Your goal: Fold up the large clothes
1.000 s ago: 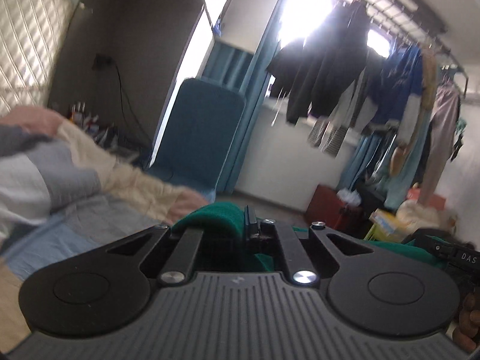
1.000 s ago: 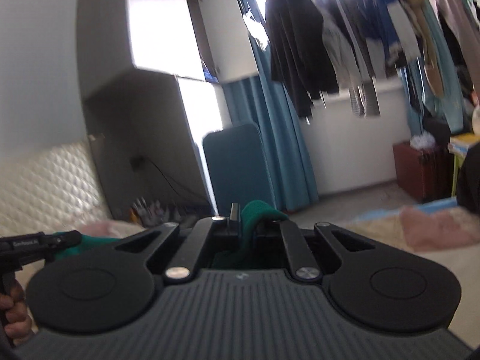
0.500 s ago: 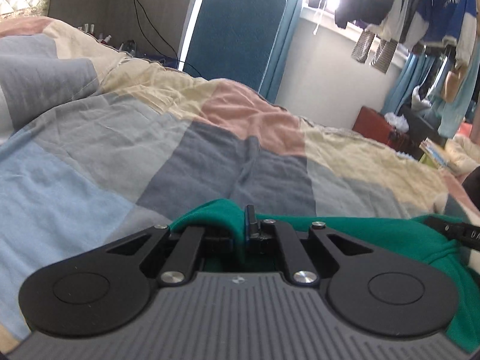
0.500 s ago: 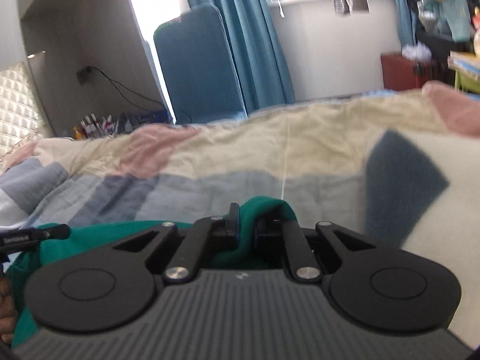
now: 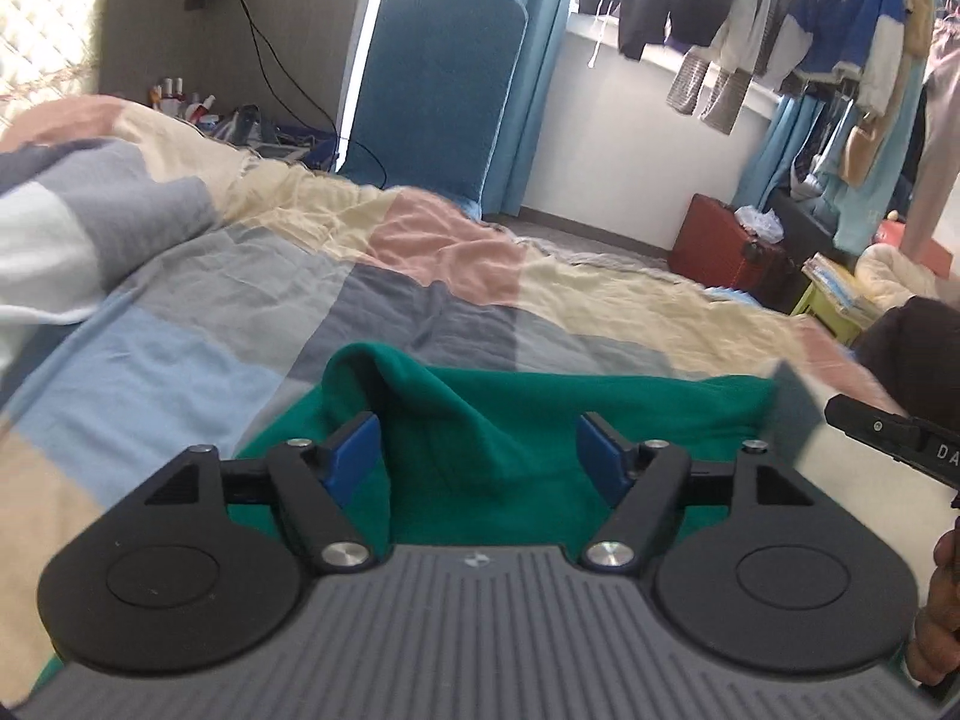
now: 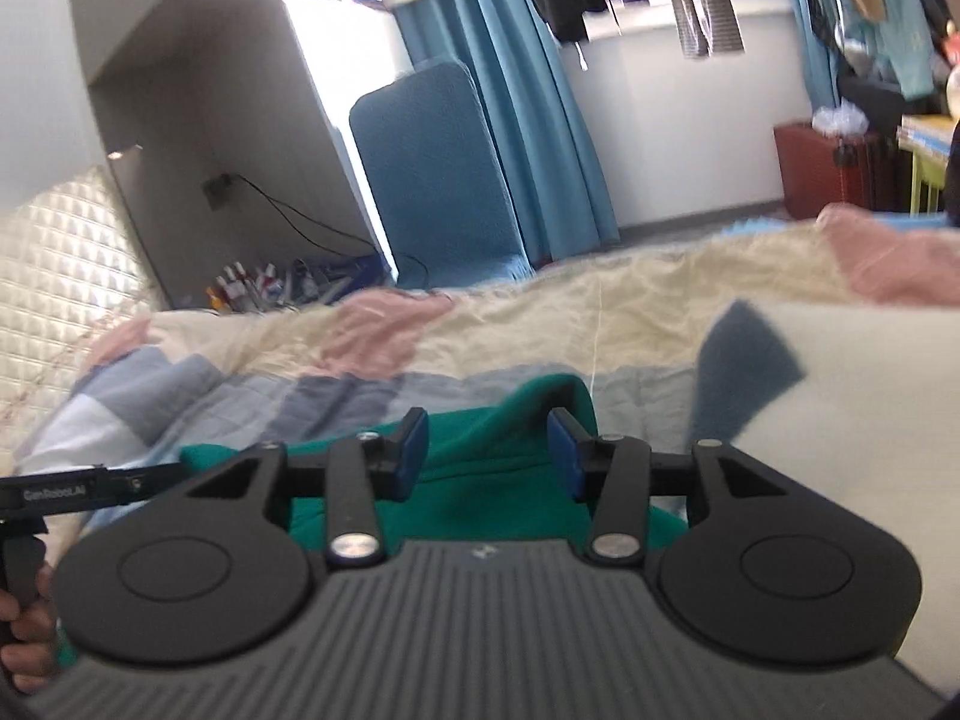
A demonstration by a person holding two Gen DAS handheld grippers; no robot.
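A green fleece garment (image 5: pixel 540 420) lies on the patchwork bed, its far edge bunched into a raised fold. My left gripper (image 5: pixel 477 456) is open, its blue pads (image 5: pixel 351 456) on either side of that fold, holding nothing. In the right wrist view the same green garment (image 6: pixel 480 468) lies under my right gripper (image 6: pixel 489 450), which is open with its blue pads (image 6: pixel 411 450) apart around a raised corner. The other gripper's body shows at the right edge of the left wrist view (image 5: pixel 894 438) and at the left edge of the right wrist view (image 6: pixel 90 489).
The patchwork quilt (image 5: pixel 300 276) covers the bed. A white pillow with a blue patch (image 6: pixel 840 420) lies to the right. A blue chair (image 5: pixel 438 90), curtains, hanging clothes (image 5: pixel 840 18) and a red case (image 5: pixel 732 246) stand beyond the bed.
Both grippers came down with the green garment from the air to the bed, then opened and let go of it. The garment now rests on the quilt.
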